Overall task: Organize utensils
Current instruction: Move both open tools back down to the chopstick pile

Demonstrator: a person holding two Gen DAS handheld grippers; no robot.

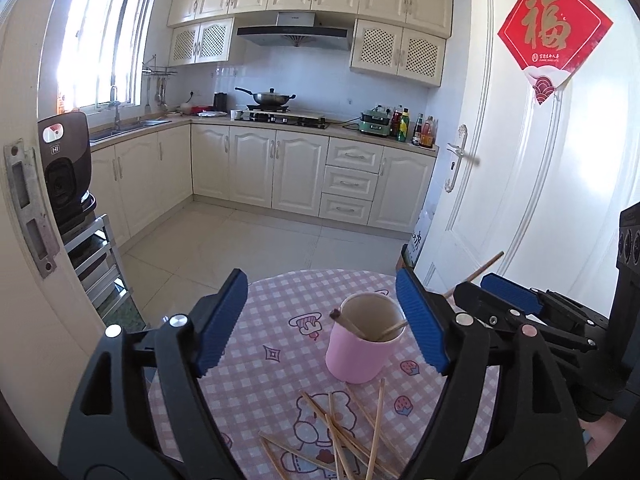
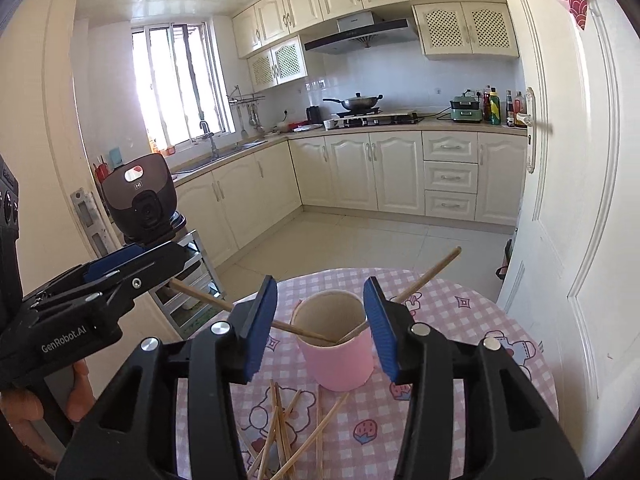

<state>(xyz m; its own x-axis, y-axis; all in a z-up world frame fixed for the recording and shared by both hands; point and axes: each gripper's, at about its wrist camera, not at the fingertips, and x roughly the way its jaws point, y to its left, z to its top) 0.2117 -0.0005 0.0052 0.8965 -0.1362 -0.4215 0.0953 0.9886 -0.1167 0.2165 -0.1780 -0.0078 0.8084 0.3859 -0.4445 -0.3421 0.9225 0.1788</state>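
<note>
A pink cup (image 1: 352,360) (image 2: 340,364) stands on a round table with a pink checked cloth (image 1: 276,304) (image 2: 460,320). Two wooden chopsticks lean in the cup, one to the left (image 2: 224,301) and one to the right (image 2: 428,276). Several loose chopsticks (image 1: 352,432) (image 2: 288,432) lie crossed on the cloth in front of it. My left gripper (image 1: 322,320) is open, with the cup and the left chopstick's dark tip (image 1: 334,313) between its blue pads, untouched. My right gripper (image 2: 320,328) is open astride the cup's rim. Each gripper shows in the other's view (image 1: 508,292) (image 2: 120,264).
A white door (image 1: 540,160) stands open just right of the table. On the left are a door frame with a strike plate (image 1: 28,208) and a brown rice cooker (image 1: 64,168) (image 2: 140,196) on a metal rack. A person's hand (image 2: 24,404) holds the left gripper. Kitchen floor lies beyond.
</note>
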